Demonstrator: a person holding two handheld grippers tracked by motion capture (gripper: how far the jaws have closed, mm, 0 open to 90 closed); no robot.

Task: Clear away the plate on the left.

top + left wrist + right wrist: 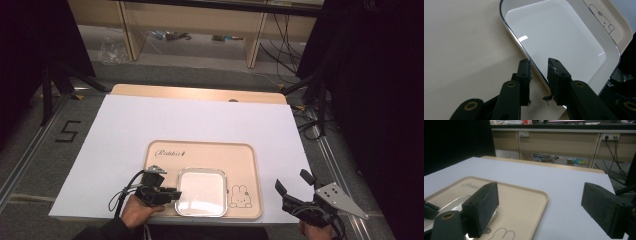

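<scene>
1. While my left gripper (539,65) sits at the left edge of the white square plate (554,35), its jaws stand a little apart, one on either side of the plate's chrome rim (512,35), and I see no pad pressing on it
2. The rim runs up between my left jaws: the outer jaw is over the beige tray (461,45), the inner jaw over the plate's white floor
3. Ahead of those jaws the plate lies flat in the tray, and beyond its far side is the rabbit drawing (602,20)
4. In the high view my left hand (137,210) carries that gripper (175,194) at the plate's (201,191) left side, the jaws pointing across towards it
5. My right gripper (541,210) has its jaws wide apart with nothing between them; in the high view it (292,185) is well off the tray's (200,149) right edge
6. Between and past my right jaws lie the tray's near corner (534,202) and the white table sheet (564,185); the plate (454,203) is off beside the left jaw, partly hidden by it
</scene>
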